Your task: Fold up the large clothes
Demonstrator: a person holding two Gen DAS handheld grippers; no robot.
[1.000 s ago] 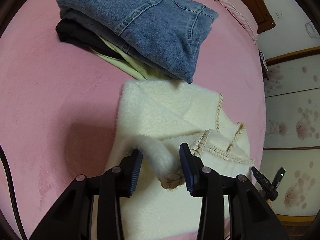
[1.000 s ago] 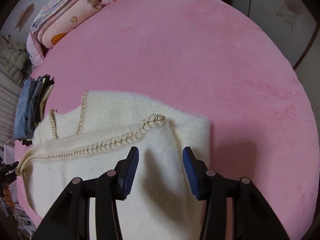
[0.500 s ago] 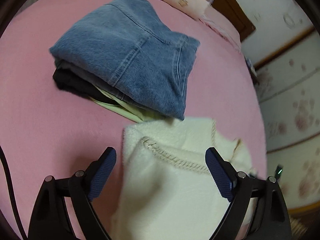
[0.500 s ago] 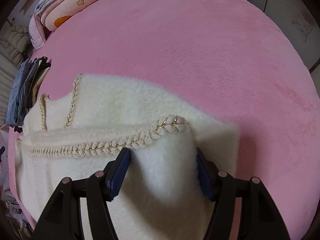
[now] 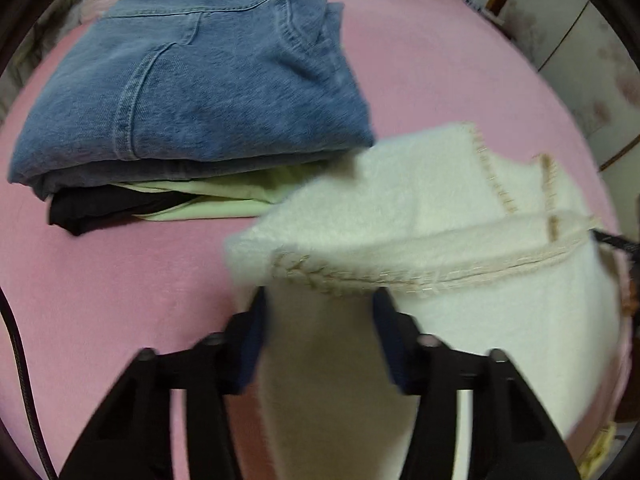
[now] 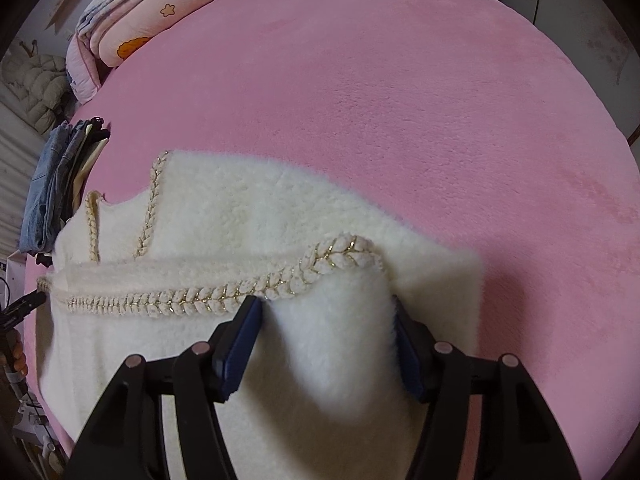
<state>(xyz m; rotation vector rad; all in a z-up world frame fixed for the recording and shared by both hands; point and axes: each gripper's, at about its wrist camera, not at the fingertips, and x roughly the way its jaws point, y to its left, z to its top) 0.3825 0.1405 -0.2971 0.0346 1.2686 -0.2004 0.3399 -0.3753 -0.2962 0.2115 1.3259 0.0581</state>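
Fleece, cream-white and deep-piled, is making up the large garment (image 6: 224,232) that is lying near the bed's (image 6: 400,120) near edge, toward its left side in the right wrist view. A braided trim (image 6: 224,298) with a gold thread is running along its folded-over edge, and two shorter lines of the same braid are showing on the layer beneath, toward the far left corner of the garment. The pile is looking fluffy and matted in small tufts.

The left gripper (image 5: 320,320) is closing, with a raised fold of the fleece between its blue pads; the picture is blurred there, so the pads are probably pressing the cloth already. The right gripper (image 6: 326,322) is also narrowing, its pads standing against both sides of a bunched hump of fleece just behind the braid's curved end.

Beyond the garment in the left wrist view, a stack is sitting on the pink cover: folded jeans (image 5: 200,80) on top, a pale green piece (image 5: 216,204) and a black piece (image 5: 104,208) under them. Pink quilts (image 6: 132,20) are lying piled at the bed's far left edge.
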